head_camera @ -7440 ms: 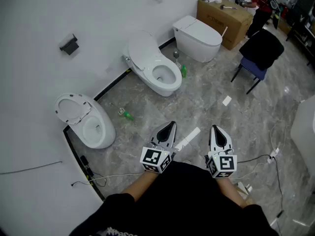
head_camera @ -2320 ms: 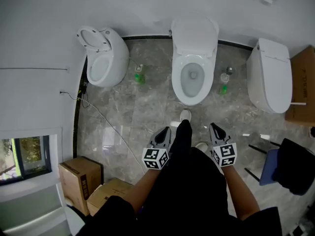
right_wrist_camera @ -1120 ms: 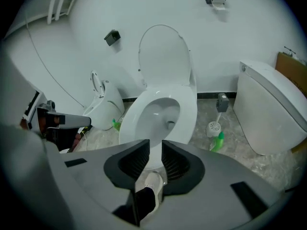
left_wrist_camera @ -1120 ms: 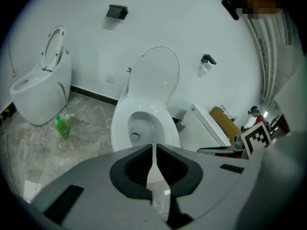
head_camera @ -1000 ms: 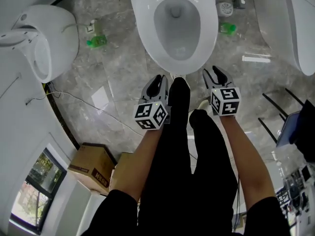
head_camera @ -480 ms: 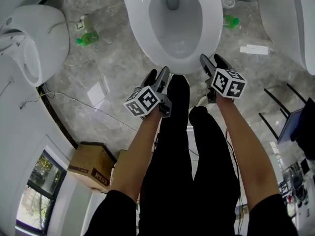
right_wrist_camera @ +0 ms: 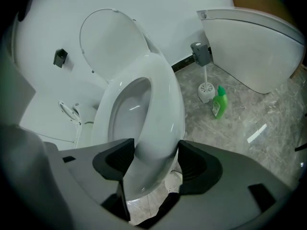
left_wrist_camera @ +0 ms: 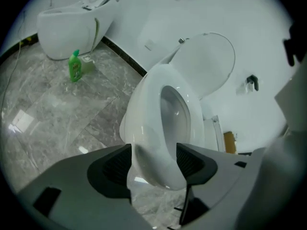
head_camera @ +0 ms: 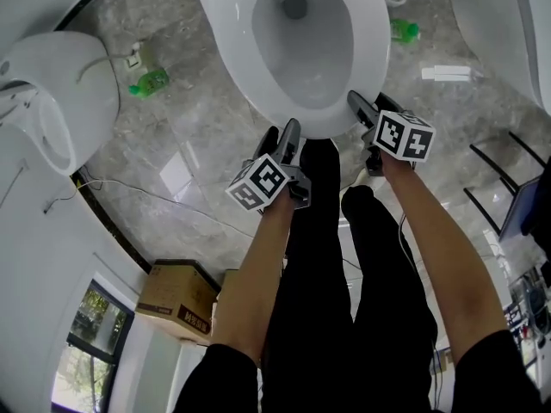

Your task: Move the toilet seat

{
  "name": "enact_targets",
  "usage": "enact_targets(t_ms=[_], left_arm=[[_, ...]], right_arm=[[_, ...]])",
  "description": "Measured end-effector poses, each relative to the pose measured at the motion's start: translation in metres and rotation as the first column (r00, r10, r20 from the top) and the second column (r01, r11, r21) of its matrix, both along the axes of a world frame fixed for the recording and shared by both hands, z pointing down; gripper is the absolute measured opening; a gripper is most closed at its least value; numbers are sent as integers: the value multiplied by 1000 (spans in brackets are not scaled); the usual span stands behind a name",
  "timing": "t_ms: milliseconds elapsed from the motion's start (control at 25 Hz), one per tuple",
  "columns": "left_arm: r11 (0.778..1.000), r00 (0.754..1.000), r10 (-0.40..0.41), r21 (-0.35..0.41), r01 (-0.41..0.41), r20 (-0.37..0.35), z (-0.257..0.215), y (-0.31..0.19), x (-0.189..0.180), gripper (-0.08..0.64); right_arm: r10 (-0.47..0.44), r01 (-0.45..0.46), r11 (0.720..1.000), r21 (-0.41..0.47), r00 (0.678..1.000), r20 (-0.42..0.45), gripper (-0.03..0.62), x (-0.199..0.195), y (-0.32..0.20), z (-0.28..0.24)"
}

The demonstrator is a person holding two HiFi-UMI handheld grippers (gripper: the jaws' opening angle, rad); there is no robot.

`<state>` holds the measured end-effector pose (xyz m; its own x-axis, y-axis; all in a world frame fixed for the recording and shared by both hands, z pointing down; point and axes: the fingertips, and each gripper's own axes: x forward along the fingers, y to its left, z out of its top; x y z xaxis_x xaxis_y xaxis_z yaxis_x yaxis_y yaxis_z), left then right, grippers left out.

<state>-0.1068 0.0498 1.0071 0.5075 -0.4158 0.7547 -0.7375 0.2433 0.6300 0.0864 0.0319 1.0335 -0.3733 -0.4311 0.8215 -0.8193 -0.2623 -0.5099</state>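
Left tool (head_camera: pixel 285 134), right tool (head_camera: pixel 368 106) at toilet seat (head_camera: pixel 222 24) front, upper centre.
Jaws opening astride glossy white rim; lid (left_wrist_camera: pixel 206 61) upright.

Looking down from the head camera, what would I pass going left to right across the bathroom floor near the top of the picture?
Round white toilet → green bottle → open toilet → second green bottle → white strip → third toilet.

head view looks steeply down; both gripper views face the same toilet (head_camera: pixel 225 33) closely
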Motion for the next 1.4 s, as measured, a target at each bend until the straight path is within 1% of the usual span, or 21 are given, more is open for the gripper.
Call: enact_targets(t_ms=[80,120,280,440,520,600,760,880,920,1040,1080,1160,1240,1320,1400], left_arm=[[1000,998,-27,-14,26,-51,4,-4,3,295],[1000,998,-24,-21,23,-56,6,-7,5,303],[999,1000,7,-34,-7,1,8,-10,4,278],[997,1000,25,-68,-25,-10,3,-8,8,282],[996,999,39,-77,-38,16,2,-8,9,282],[997,998,46,-68,-43,42,-1,-9,8,282],[998,998,-5,-57,9,61,-12,-9,4,276],[997,997,-37,-71,42,69,-25,-7,1,230],[997,996,-31,-73,37,81,-30,-6,0,221],[998,989,-13,-58,21,146,-48,-2,-6,183],[999,987,-16,-48,24,161,-55,-3,-7,170],[999,984,-17,-36,24,176,-67,-5,-6,167],[999,986,-16,-44,23,169,-77,-5,-7,164],[998,990,-21,-51,28,142,-86,-7,-5,164],[999,992,-18,-43,23,126,-93,-9,-4,164]], right_arm=[[-24,24,1000,3,1000,4,275,0,0,0],[-31,31,1000,4,999,6,278,-1,-1,0],[-14,14,1000,-14,1000,-12,276,0,-5,-3],[-9,8,998,-55,1000,-13,276,5,-4,-7],[-9,8,998,-57,1000,-4,276,6,-7,-12],[-9,9,998,-57,1000,4,276,5,-8,-15],[10,-9,999,-51,1000,11,275,4,-8,-24],[34,-33,999,-39,999,22,275,6,-8,-39],[39,-39,999,-36,999,25,275,6,-8,-44],[45,-43,998,-40,998,39,273,6,-9,-59],[47,-45,998,-44,998,48,271,7,-10,-64],[68,-64,996,-57,996,66,264,8,-13,-75],[111,-104,991,-82,990,82,253,10,-13,-84],[147,-137,985,-102,984,99,240,12,-12,-90],[160,-150,984,-93,981,113,236,13,-14,-96]])
